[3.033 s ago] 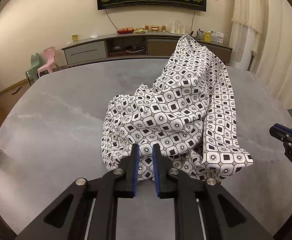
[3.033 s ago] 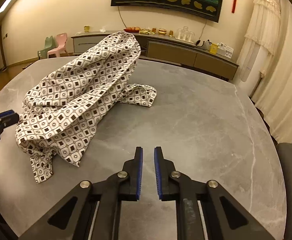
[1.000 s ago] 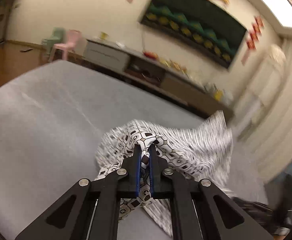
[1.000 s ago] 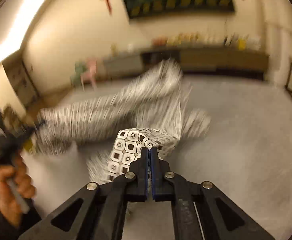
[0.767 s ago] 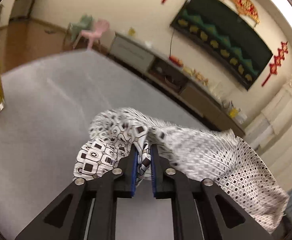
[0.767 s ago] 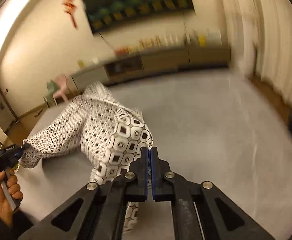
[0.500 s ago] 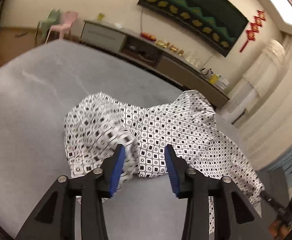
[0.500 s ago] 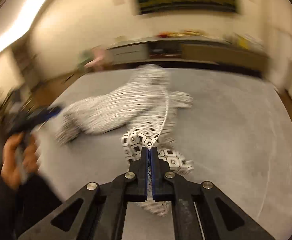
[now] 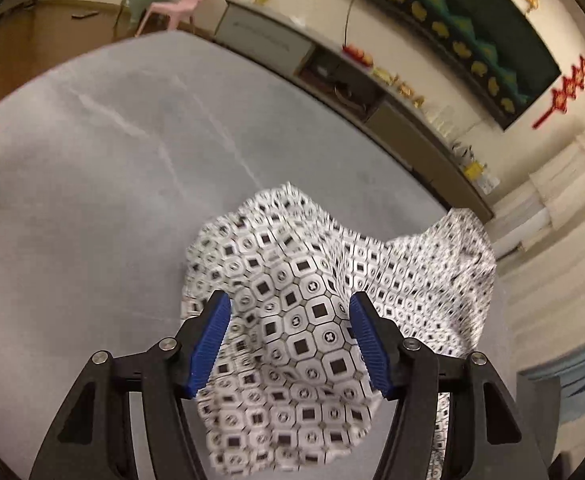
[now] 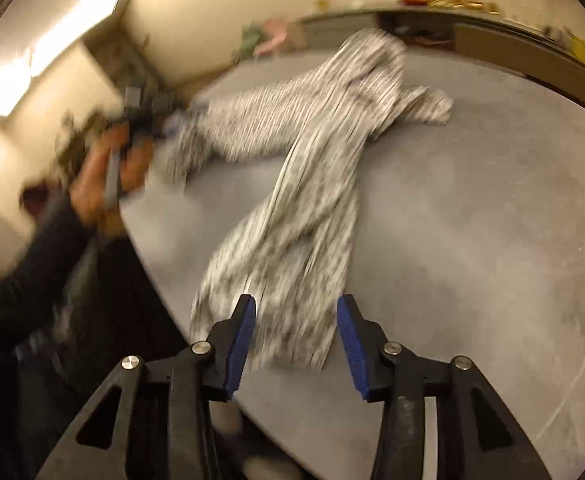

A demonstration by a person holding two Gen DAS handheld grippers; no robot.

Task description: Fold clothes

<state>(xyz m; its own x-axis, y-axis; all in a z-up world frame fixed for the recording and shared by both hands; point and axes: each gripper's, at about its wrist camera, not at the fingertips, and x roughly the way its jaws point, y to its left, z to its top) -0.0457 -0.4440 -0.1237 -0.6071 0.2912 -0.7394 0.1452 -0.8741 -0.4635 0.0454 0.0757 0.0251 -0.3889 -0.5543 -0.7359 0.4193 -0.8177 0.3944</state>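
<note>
While the left wrist view shows the patterned garment (image 9: 316,320) sharply, white with black squares in octagons, the right wrist view blurs it into grey streaks (image 10: 312,168) yet takes in its whole spread on the grey bench (image 10: 472,220). Only that right view shows the person's hand (image 10: 108,176) gripping the left hand-held gripper's handle at the cloth's far left end. The left hand-held gripper (image 9: 290,340) stands wide open and holds nothing; crumpled cloth lies on the bench (image 9: 92,200) between and beyond its blue pads. The right hand-held gripper (image 10: 296,340) is likewise wide open and empty, with the garment's near end just ahead of its fingers. Seen from the right, the garment's long axis runs away from the gripper toward the far sideboard (image 10: 512,46), with a branch leading off to the left.
</note>
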